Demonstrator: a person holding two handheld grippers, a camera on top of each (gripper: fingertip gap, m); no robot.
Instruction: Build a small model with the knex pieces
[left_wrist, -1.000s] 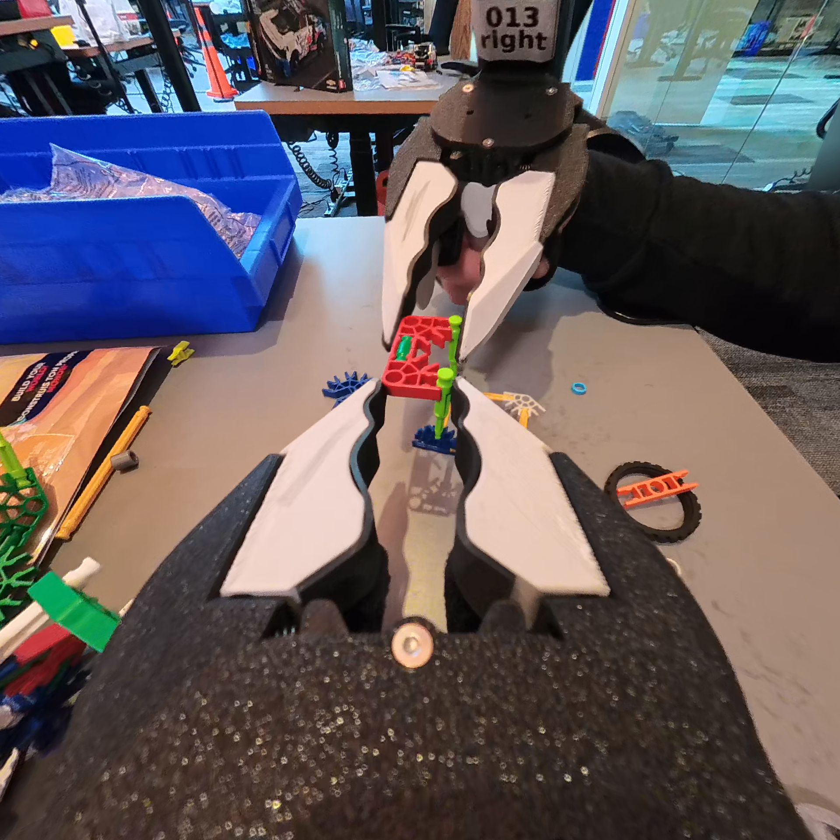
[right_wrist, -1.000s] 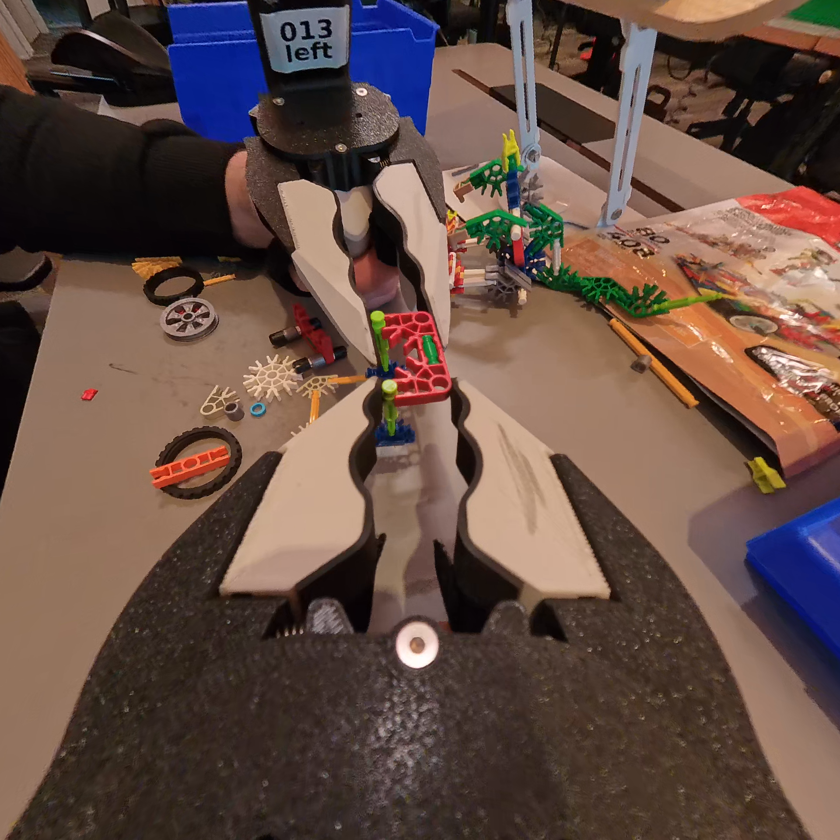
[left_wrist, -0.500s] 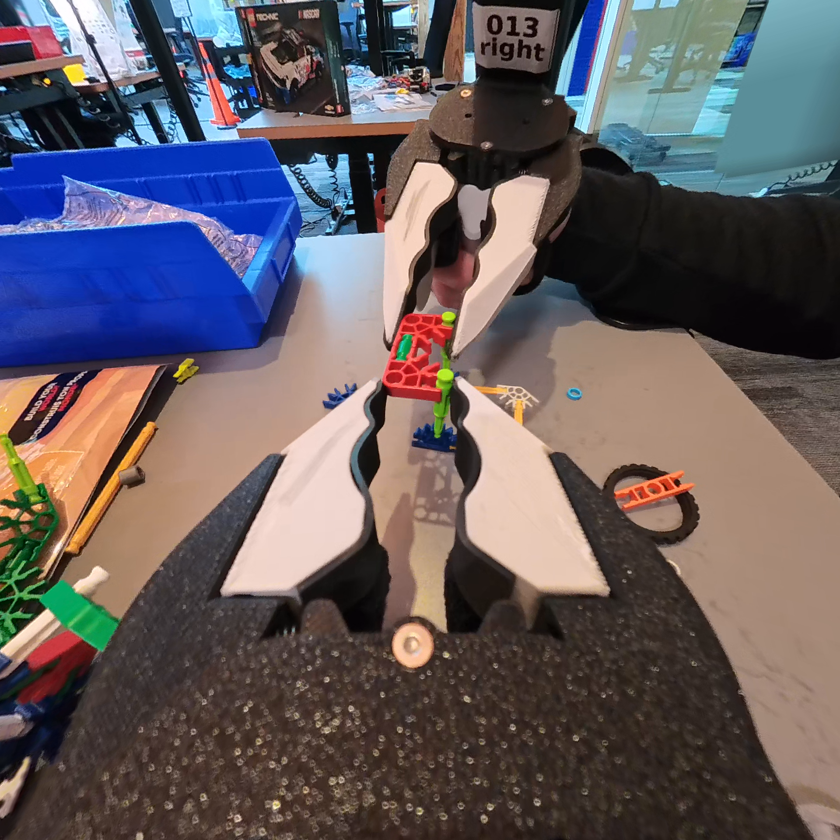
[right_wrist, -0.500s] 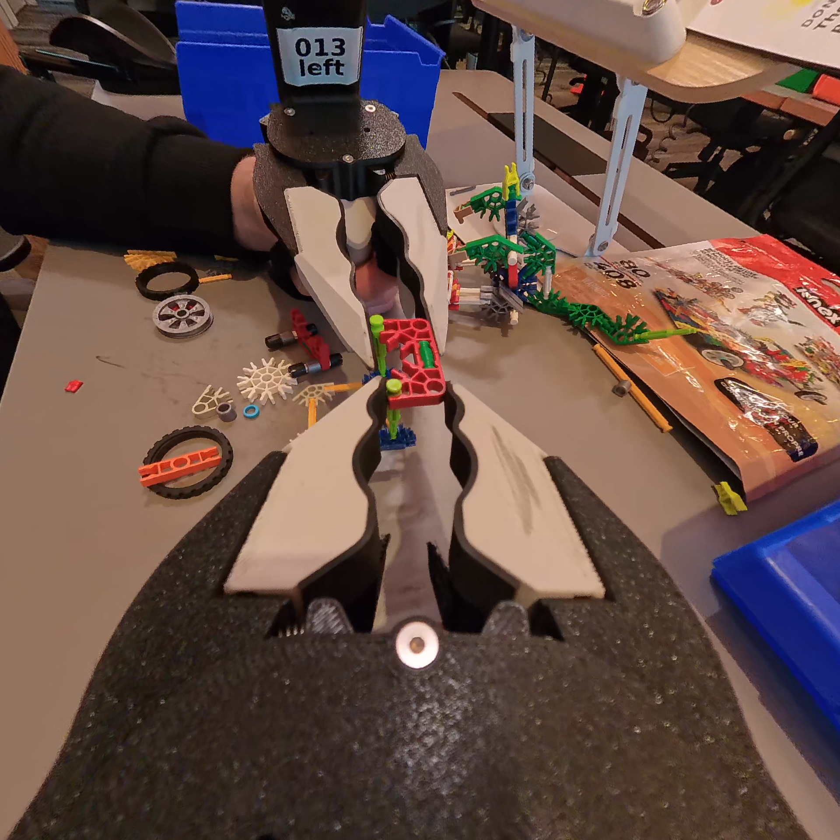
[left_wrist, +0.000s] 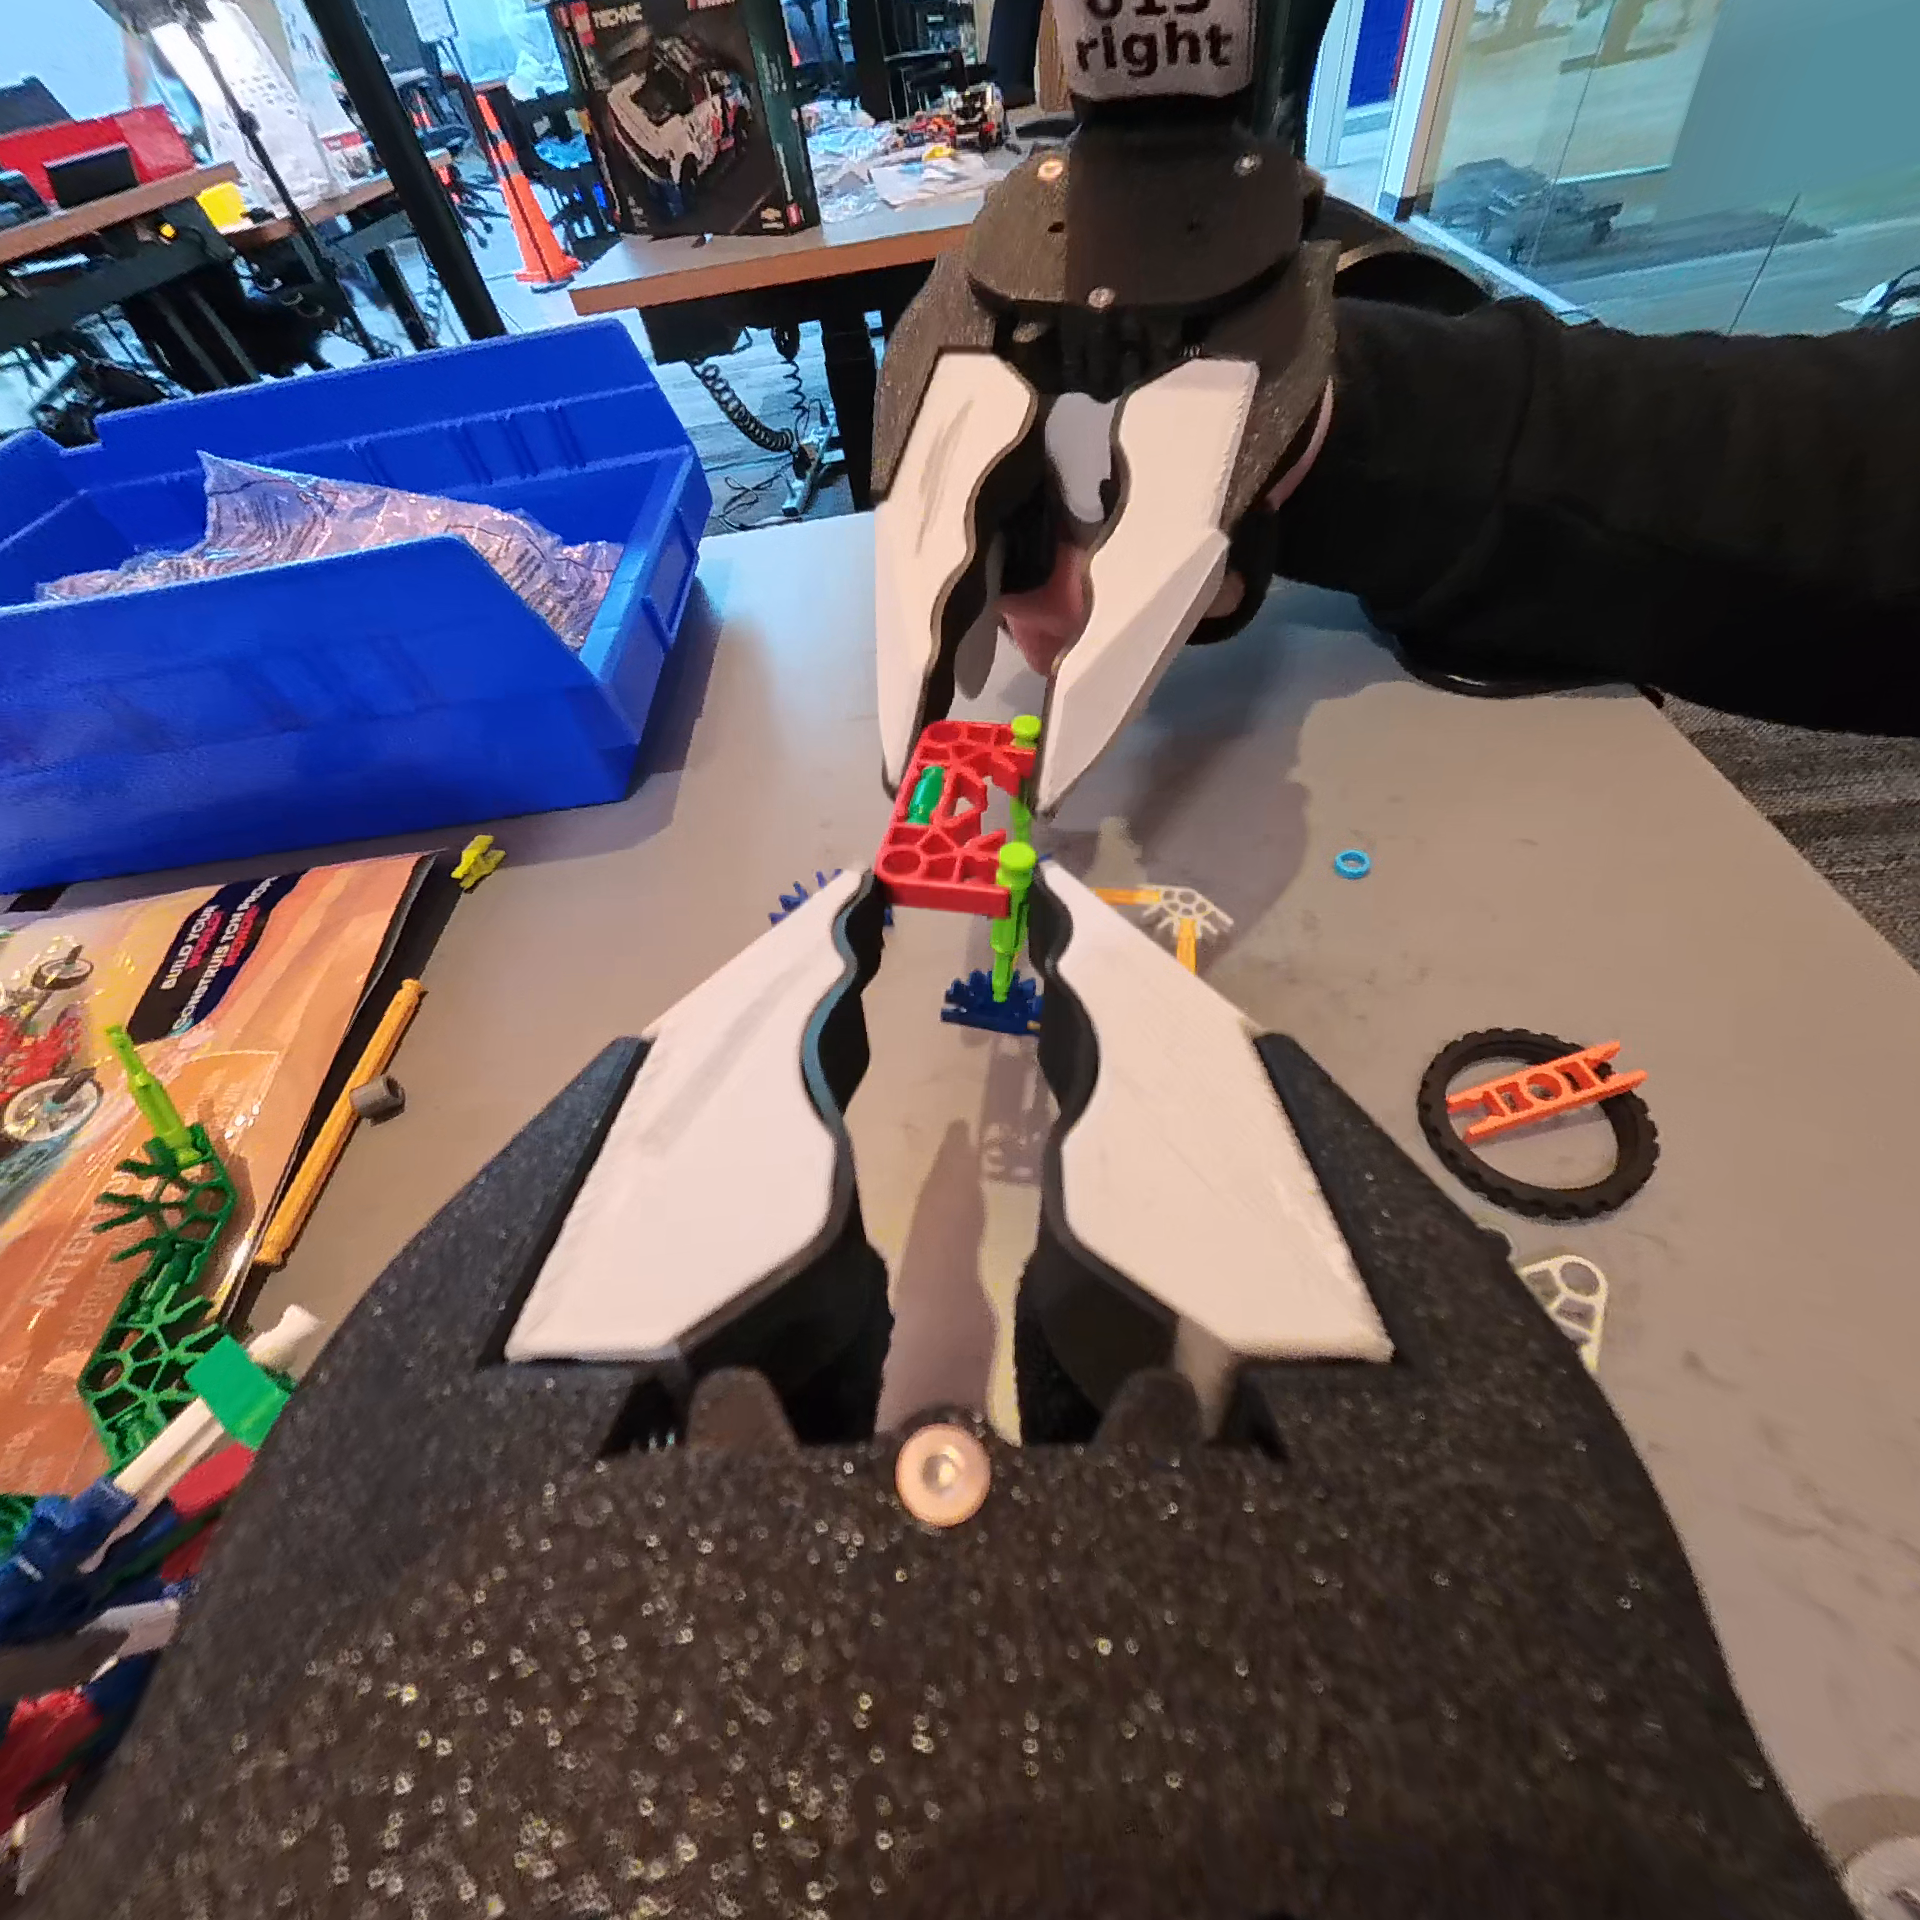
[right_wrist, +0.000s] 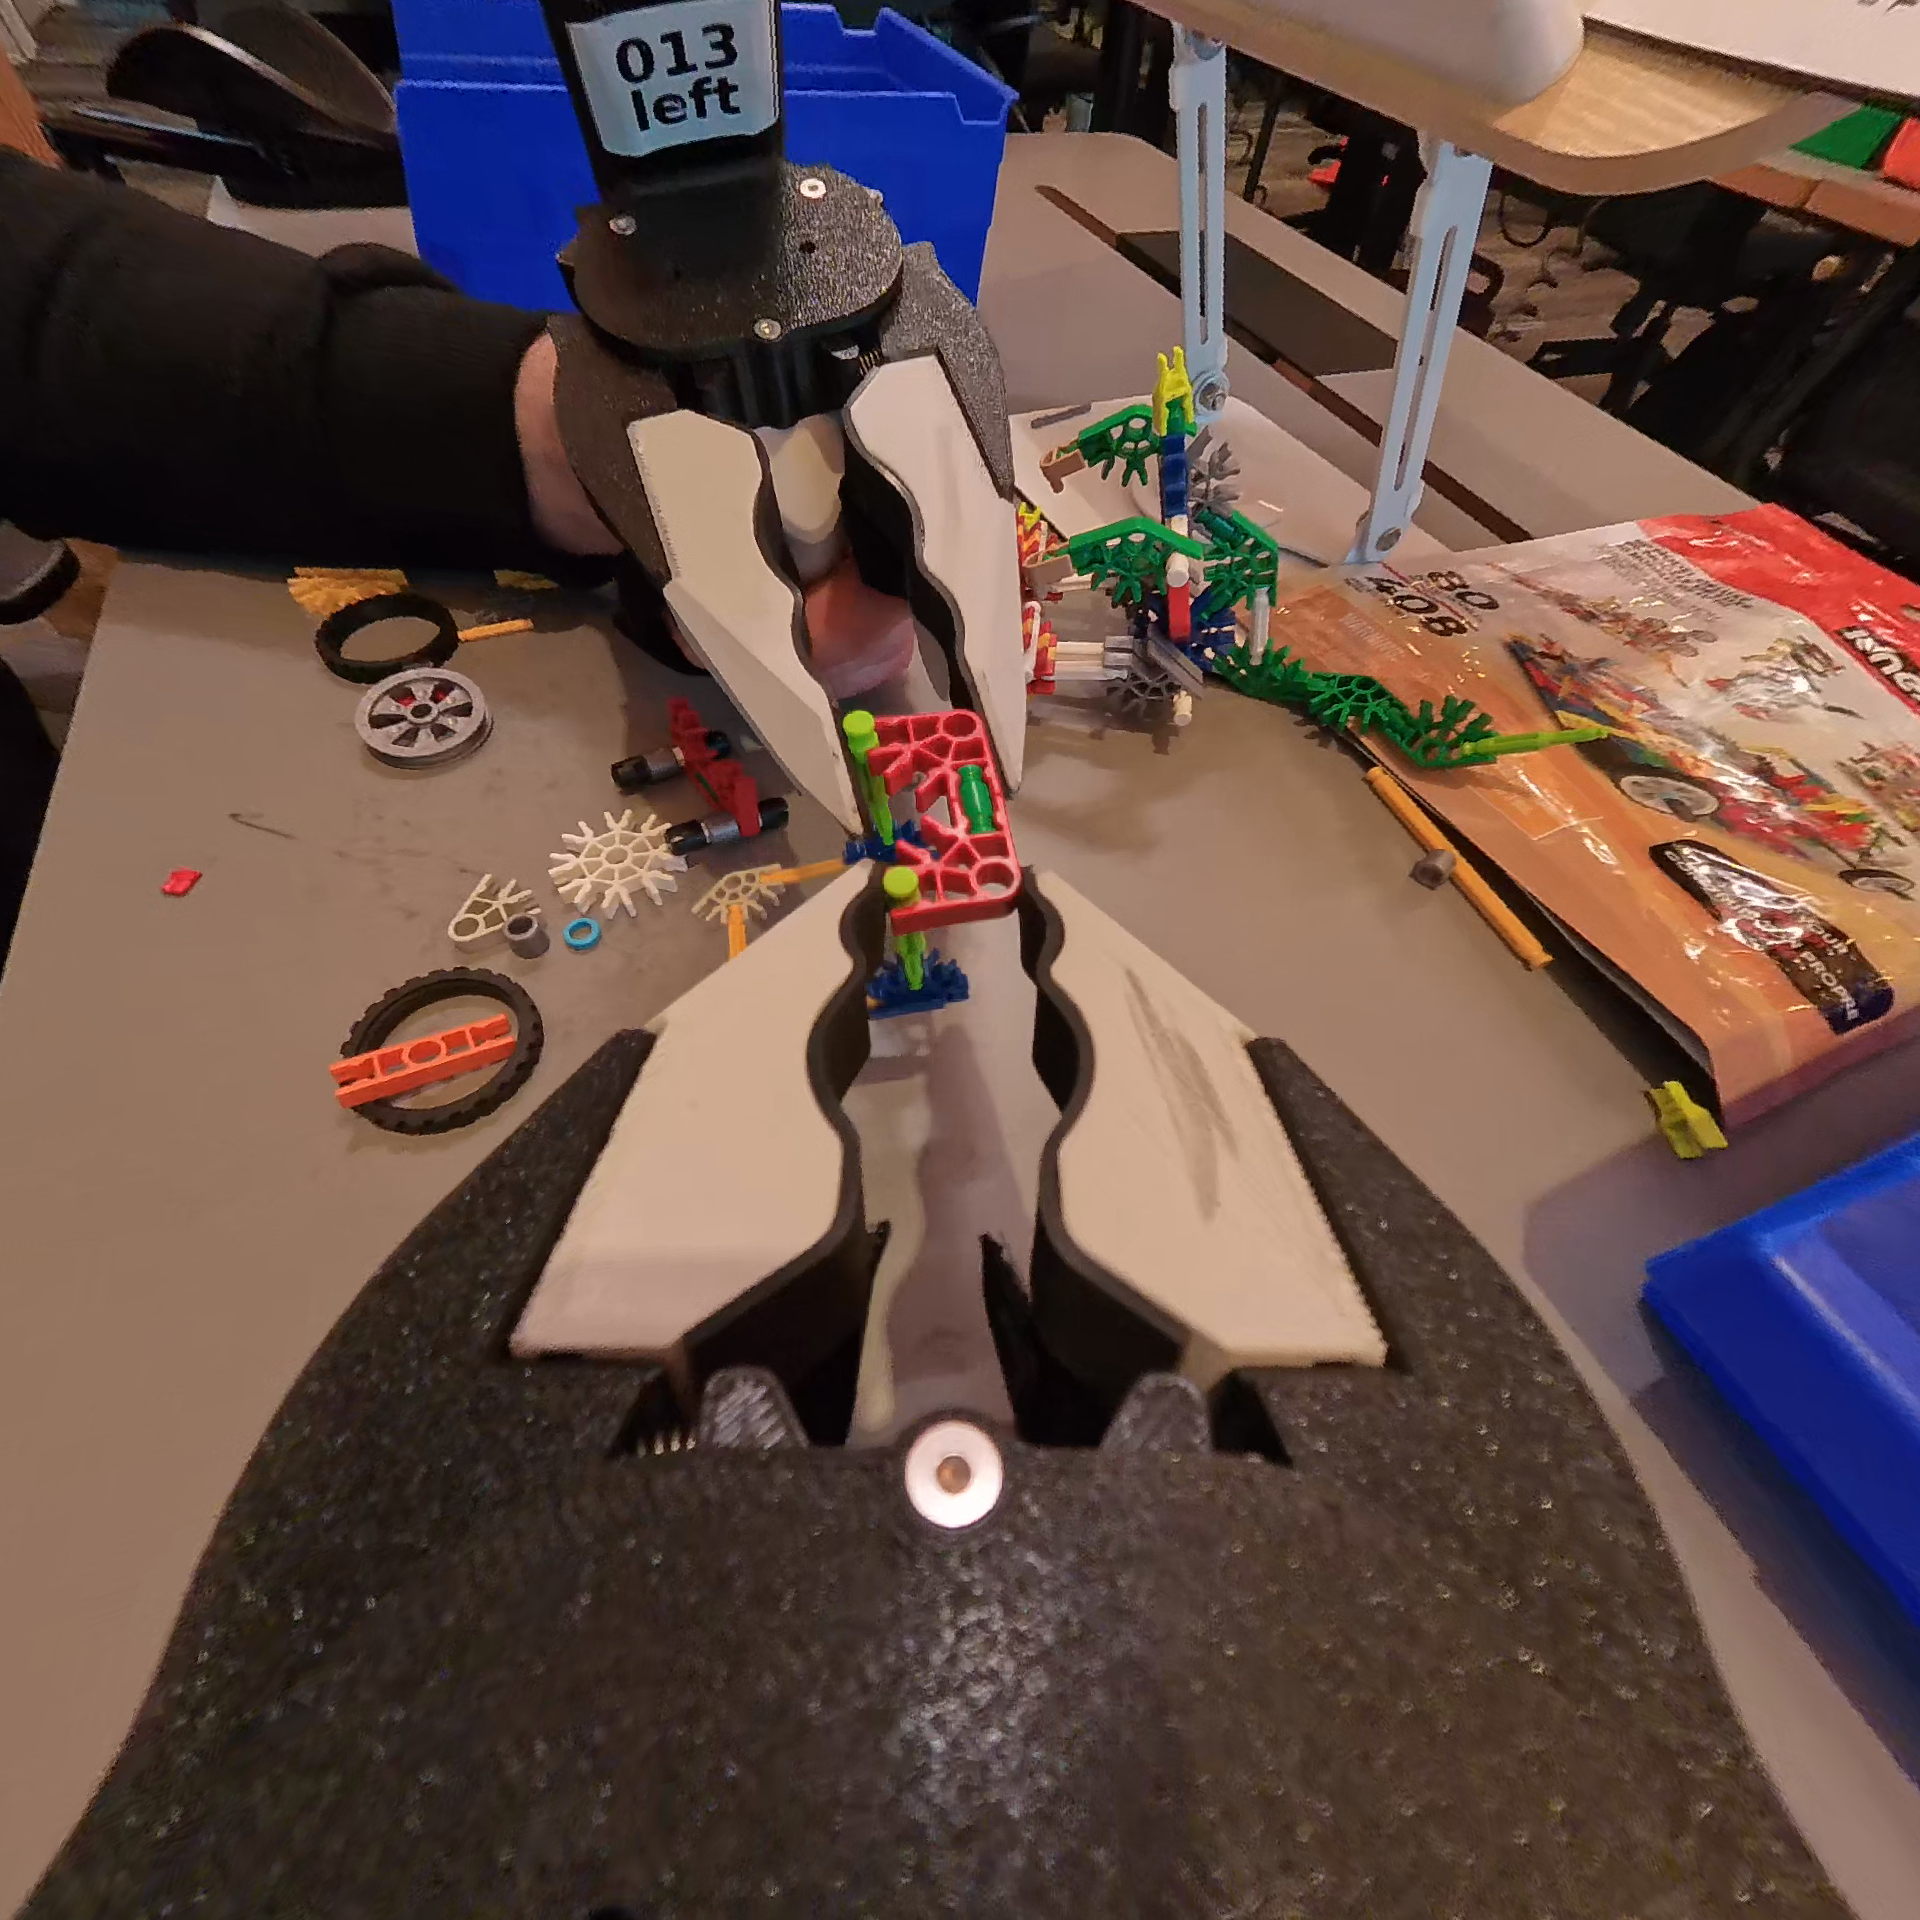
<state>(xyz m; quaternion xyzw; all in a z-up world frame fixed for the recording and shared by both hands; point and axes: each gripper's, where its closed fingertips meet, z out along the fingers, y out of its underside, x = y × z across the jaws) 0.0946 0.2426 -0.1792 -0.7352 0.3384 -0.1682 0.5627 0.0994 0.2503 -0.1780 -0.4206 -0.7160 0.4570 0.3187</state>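
I've got both sets of jaws pinched on opposite ends of the red frame (left_wrist: 951, 821): left gripper (left_wrist: 956, 899) near end, right gripper (right_wrist: 940, 899) far end, held above the desk (left_wrist: 1558, 935). Looks light, stiff, snap-fit; green rods (left_wrist: 1010, 914) may pop off, so grip the frame edges.

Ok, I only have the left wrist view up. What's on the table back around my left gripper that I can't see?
Observer: A grey spoked wheel lies flat beside the left gripper, which is shut on the red frame.
Operator: Anything else by that wheel?
Observer: A bare black tyre lies just beyond it, nearer the sleeve.
Operator: And the green model I only see the edge of?
Observer: The green model stands upright in tiers, with a yellow piece at its top.
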